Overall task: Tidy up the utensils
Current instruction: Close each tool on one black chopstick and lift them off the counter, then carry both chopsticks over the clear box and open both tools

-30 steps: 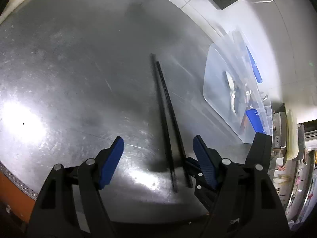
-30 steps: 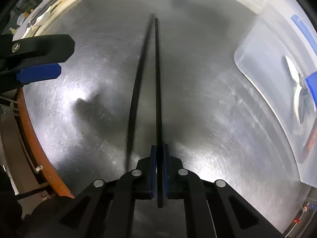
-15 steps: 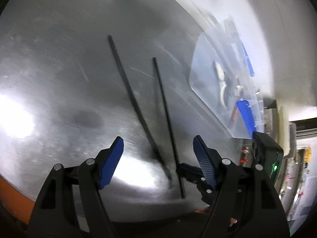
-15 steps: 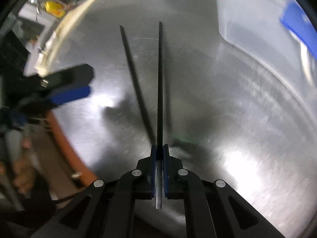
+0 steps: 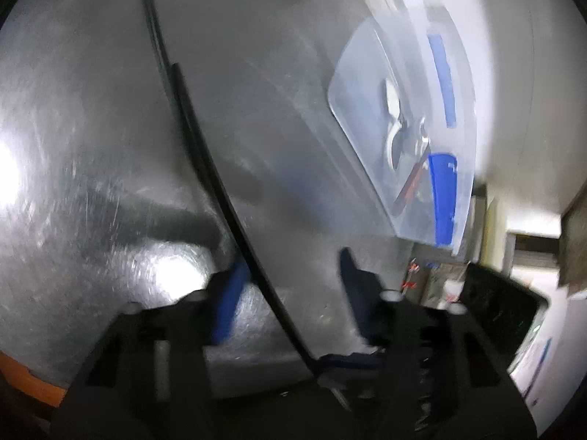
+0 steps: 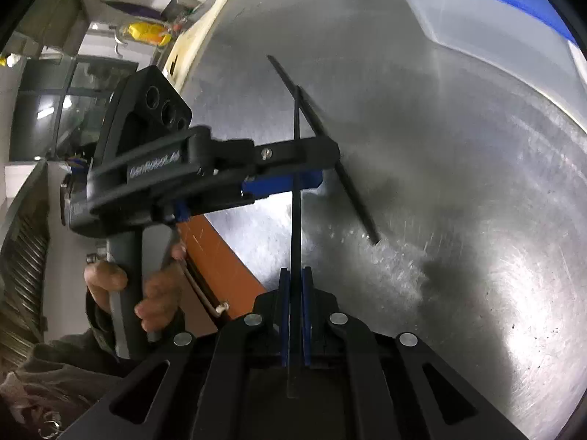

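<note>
Two black chopsticks are on a steel table (image 6: 477, 256). My right gripper (image 6: 293, 278) is shut on one chopstick (image 6: 296, 220), which points straight ahead, clear of the steel. The other chopstick (image 6: 352, 198) lies slanted on the table just to its right. My left gripper (image 6: 323, 167) reaches in from the left across both. In the left wrist view the left gripper (image 5: 290, 286) is closing; the chopstick (image 5: 220, 190) held by my right gripper runs between its blue pads, close to the left pad (image 5: 229, 300), with a gap still on the right. A clear utensil bin (image 5: 367, 139) stands at right.
The bin holds white spoons (image 5: 390, 110) and has blue latches (image 5: 442, 198). An orange rim (image 6: 212, 242) marks the table's near edge. A person's hand (image 6: 157, 293) grips the left gripper's handle. The bin corner (image 6: 477, 7) shows top right in the right wrist view.
The left gripper dropped toward the chopsticks and its jaws narrowed around one. The right gripper swung left with its chopstick, bringing the left gripper and hand into its view.
</note>
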{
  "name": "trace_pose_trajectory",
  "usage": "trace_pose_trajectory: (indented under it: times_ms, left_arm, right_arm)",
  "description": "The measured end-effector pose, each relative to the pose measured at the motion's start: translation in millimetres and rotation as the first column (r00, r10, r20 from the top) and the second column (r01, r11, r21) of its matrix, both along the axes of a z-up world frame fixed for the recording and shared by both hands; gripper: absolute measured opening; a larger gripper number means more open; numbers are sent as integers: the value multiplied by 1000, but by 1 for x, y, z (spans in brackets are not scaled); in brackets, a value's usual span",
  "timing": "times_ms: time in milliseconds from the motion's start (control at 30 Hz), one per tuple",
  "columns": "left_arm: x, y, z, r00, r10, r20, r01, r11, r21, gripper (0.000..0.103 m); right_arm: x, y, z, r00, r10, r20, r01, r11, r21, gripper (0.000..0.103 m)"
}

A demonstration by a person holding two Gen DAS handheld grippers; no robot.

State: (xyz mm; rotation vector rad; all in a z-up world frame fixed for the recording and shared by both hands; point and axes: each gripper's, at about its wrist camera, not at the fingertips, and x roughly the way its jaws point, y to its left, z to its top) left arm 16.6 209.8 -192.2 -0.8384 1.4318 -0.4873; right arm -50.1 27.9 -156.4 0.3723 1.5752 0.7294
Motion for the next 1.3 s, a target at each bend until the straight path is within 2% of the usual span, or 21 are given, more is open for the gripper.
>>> trace_pose_trajectory:
  times_ms: [33, 67, 133, 333, 467, 567, 667, 767, 867, 967, 1067, 1100, 1167, 1300]
  left_arm:
    - [0, 2, -2, 1000, 13, -7, -13, 1000, -3, 21]
    - [-2, 3, -5, 999, 30, -15, -31, 999, -9, 14]
    - [-4, 5, -6, 999, 46, -19, -46, 999, -8, 7]
    - [-9, 11, -8, 998, 65, -15, -65, 998, -19, 5]
    - [-14, 18, 6, 997, 71, 30, -71, 997, -23, 5]
    - [-15, 21, 41, 991, 62, 122, -58, 998, -36, 5]
    - [-7, 11, 89, 968, 19, 252, -13, 1000, -26, 5]
    - [18, -19, 137, 926, -68, 371, 73, 997, 0, 5]
    - [61, -64, 178, 878, -169, 449, 175, 984, 26, 5]
    - [110, -117, 210, 832, -247, 496, 254, 966, 56, 5]
    - [151, -168, 225, 808, -313, 499, 321, 944, 73, 5]
    - [162, -180, 225, 806, -330, 492, 337, 938, 77, 5]
    - [187, -209, 213, 818, -361, 449, 364, 928, 84, 5]
    - [226, -254, 160, 852, -421, 312, 402, 907, 125, 5]
  right_arm:
    - [0, 1, -2, 1000, 3, -5, -3, 1000, -2, 7]
    - [-1, 3, -7, 1000, 12, -12, -12, 1000, -1, 7]
    - [0, 6, -11, 1000, 20, -15, -21, 1000, -12, 7]
    - [2, 11, -15, 998, 57, -31, -58, 998, -24, 7]
    - [6, 17, -6, 997, 74, -14, -74, 997, -14, 7]
    - [8, 17, 13, 996, 86, 37, -86, 996, 9, 7]
    - [12, 9, 47, 989, 77, 127, -82, 996, 34, 7]
    - [25, -12, 82, 974, 25, 226, -36, 998, 46, 7]
    - [48, -47, 119, 945, -61, 321, 55, 998, 28, 8]
    - [81, -92, 153, 907, -145, 395, 161, 987, -8, 8]
    - [114, -127, 167, 892, -194, 408, 235, 970, -53, 8]
    - [128, -139, 166, 892, -215, 398, 265, 962, -73, 8]
    - [150, -159, 156, 900, -233, 369, 294, 949, -116, 8]
    - [183, -191, 102, 930, -271, 250, 316, 935, -161, 8]
